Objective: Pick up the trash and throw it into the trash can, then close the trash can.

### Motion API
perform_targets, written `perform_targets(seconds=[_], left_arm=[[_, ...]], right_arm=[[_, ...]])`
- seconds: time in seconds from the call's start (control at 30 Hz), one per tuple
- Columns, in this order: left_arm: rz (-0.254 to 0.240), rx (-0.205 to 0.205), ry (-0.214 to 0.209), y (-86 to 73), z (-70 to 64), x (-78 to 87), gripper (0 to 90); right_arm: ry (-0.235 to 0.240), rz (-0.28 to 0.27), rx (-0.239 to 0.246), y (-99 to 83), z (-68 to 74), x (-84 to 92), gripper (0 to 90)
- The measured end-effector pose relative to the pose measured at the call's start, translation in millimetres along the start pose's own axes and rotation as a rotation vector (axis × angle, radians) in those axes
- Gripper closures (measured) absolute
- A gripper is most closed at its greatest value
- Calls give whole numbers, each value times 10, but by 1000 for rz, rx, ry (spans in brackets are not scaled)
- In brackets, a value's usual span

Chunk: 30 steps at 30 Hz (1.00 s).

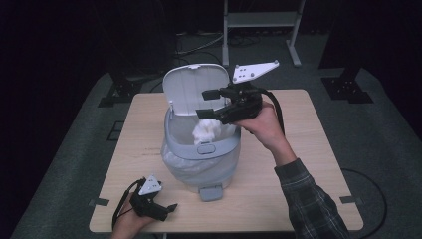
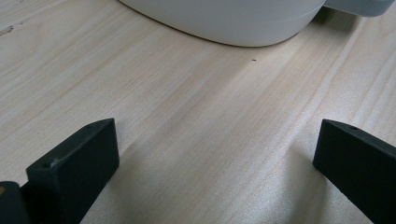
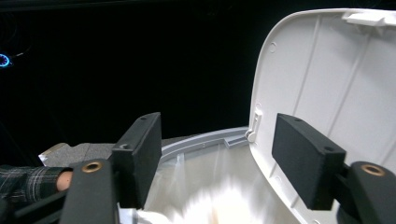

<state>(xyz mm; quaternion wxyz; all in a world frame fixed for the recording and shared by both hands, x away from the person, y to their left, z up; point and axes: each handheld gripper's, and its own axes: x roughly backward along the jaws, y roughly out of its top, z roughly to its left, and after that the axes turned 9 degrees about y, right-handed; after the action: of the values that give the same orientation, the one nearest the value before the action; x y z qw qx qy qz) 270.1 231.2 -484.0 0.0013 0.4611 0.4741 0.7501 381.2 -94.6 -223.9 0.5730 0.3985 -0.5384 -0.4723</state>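
Note:
A white pedal bin (image 1: 201,159) stands mid-table with its lid (image 1: 191,92) swung up at the back. A crumpled white wad (image 1: 206,130) lies in the bin's mouth on the liner bag. My right gripper (image 1: 202,103) hovers just above that wad, pointing left across the opening, jaws open and nothing between them. In the right gripper view the right gripper (image 3: 217,154) frames the lid's inside (image 3: 336,84) and the bin rim (image 3: 201,140), with a blurred white shape (image 3: 219,205) below. My left gripper (image 1: 169,210) rests at the table's front left, open; in its own view the left gripper (image 2: 215,154) faces the bin's base (image 2: 233,23).
The bin's foot pedal (image 1: 210,192) sticks out toward the front edge of the wooden table (image 1: 308,164). A pale metal stand (image 1: 261,20) is on the dark floor behind the table. A plaid sleeve (image 3: 23,179) shows low in the right gripper view.

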Motion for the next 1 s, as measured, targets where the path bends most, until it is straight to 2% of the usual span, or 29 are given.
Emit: perform_targets(seconds=[0.1,0.23,0.27,0.43,0.47,0.6,0.8,0.83,1.0], left_arm=[[0,0,0,0,0,0,0],[0,0,0,0,0,0,0],[0,0,0,0,0,0,0],[0,-1,0,0,1,-1,0],[0,-1,0,0,1,-1,0],[1,-1,-1,3,3,-3,0],[1,-1,-1,4,4,-4,0],[1,-1,-2,5,4,-4,0],[1,-1,-2,5,5,-5,0]], right_arm=[[-8,-6,4,-9,9,62,340],[-18,-12,4,-33,10,186,503],[-18,-12,4,-33,10,186,503],[-92,-18,21,-90,-1,376,752],[-92,-18,21,-90,-1,376,752],[-148,6,37,-119,-21,457,890],[-217,-11,19,-137,-116,618,900],[-243,-14,16,-140,-155,670,900],[-266,-30,-4,-133,-240,737,900]])
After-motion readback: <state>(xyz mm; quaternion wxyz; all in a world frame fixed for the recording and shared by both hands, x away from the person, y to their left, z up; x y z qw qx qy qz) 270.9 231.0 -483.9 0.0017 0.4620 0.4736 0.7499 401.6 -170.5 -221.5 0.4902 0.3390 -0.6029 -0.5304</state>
